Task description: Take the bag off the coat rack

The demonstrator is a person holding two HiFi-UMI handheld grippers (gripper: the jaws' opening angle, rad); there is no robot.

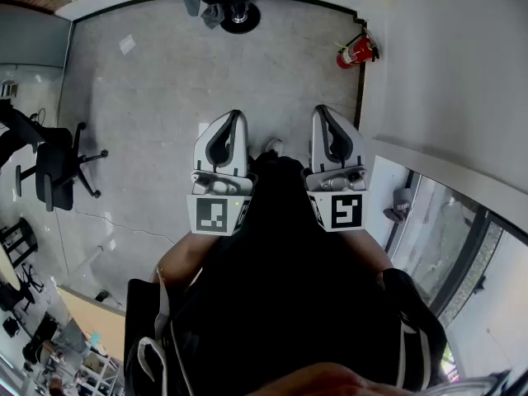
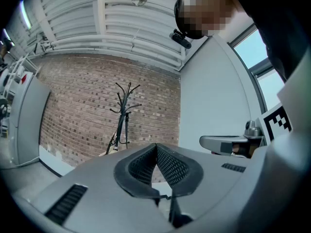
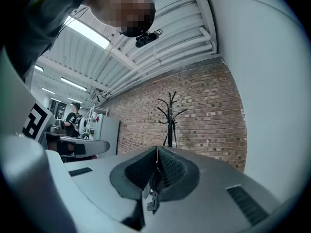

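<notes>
In the left gripper view a black coat rack stands against the brick wall far ahead. A strap runs down it to a pale bag low on its left side. The same rack shows in the right gripper view, and in the head view its round base sits under a dark mass at the top edge. My left gripper and right gripper are held side by side in front of me, well short of the rack. Both are shut with nothing between the pads.
A red fire extinguisher stands by the white wall at the right. Black office chairs are at the left. A glass partition runs along the right. A person stands far off among shelves.
</notes>
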